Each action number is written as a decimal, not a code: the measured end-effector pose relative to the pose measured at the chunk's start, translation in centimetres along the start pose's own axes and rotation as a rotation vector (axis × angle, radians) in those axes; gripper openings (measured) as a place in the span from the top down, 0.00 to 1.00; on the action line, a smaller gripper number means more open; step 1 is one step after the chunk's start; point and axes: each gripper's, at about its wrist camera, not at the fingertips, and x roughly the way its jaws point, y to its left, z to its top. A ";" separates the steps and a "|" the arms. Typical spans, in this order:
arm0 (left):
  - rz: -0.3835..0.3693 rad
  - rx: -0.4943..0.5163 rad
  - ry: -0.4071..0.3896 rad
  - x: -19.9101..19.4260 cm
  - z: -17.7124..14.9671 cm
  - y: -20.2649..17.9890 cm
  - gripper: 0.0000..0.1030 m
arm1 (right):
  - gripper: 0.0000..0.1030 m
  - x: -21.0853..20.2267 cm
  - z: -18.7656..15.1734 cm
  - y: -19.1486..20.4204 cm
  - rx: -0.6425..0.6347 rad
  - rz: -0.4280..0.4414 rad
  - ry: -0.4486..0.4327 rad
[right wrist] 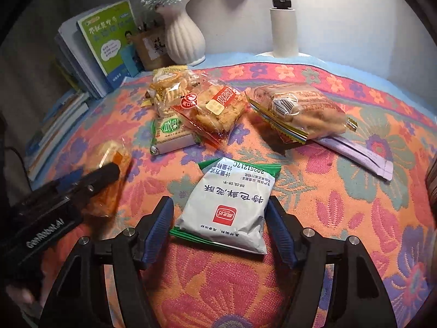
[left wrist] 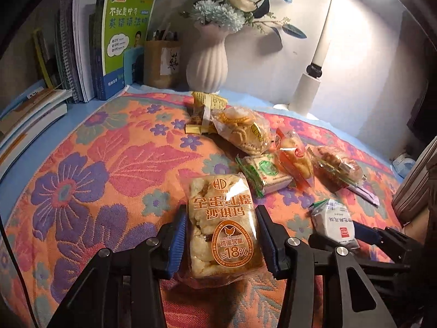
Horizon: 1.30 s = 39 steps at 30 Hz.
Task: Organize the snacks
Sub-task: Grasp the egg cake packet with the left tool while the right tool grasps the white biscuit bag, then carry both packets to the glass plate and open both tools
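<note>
While most snacks lie loose on the floral cloth (left wrist: pixel 109 164), sorting has barely begun.
Left gripper (left wrist: pixel 221 235) clamps the sachima pack (left wrist: pixel 221 227); right gripper (right wrist: pixel 221 232), jaws apart, straddles the grey biscuit packet (right wrist: pixel 226 205) without touching.

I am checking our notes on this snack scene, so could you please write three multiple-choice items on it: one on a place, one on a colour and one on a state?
1. Where does the vase stand?
A) upright at the back, behind the snacks
B) lying on its side at the front
C) on top of the books

2. What colour are the end seals of the white pack?
A) red
B) green
C) blue

3. How is the right gripper?
A) shut on the vase
B) open, with the white pack between its fingers
C) shut and empty

Answers: 1 A, since the vase rises behind the pile; 2 B, since green strips edge both ends; 3 B, since gaps show on both sides of the pack.
</note>
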 end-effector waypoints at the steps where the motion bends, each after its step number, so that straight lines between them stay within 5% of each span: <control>1: -0.009 -0.003 -0.002 -0.1 0.0 0.1 0.55 | 0.40 0.1 -0.1 0.3 -0.018 -0.034 0.000; 6: -0.038 -0.028 -0.004 -0.2 -0.1 0.5 0.56 | 0.52 -0.9 -0.7 -0.5 0.006 -0.040 -0.032; 12: -0.029 -0.012 -0.042 -1.4 -0.4 0.3 0.56 | 0.53 -4.5 -2.8 -1.8 0.070 0.009 -0.092; 16: -0.089 0.018 -0.041 -2.9 -1.4 -1.4 0.56 | 0.53 -7.3 -4.9 -3.3 0.124 0.048 -0.117; 39: -0.558 0.455 -0.055 -14.6 -5.9 -25.1 0.56 | 0.53 -24.8 -12.8 -16.8 0.411 -0.094 -0.325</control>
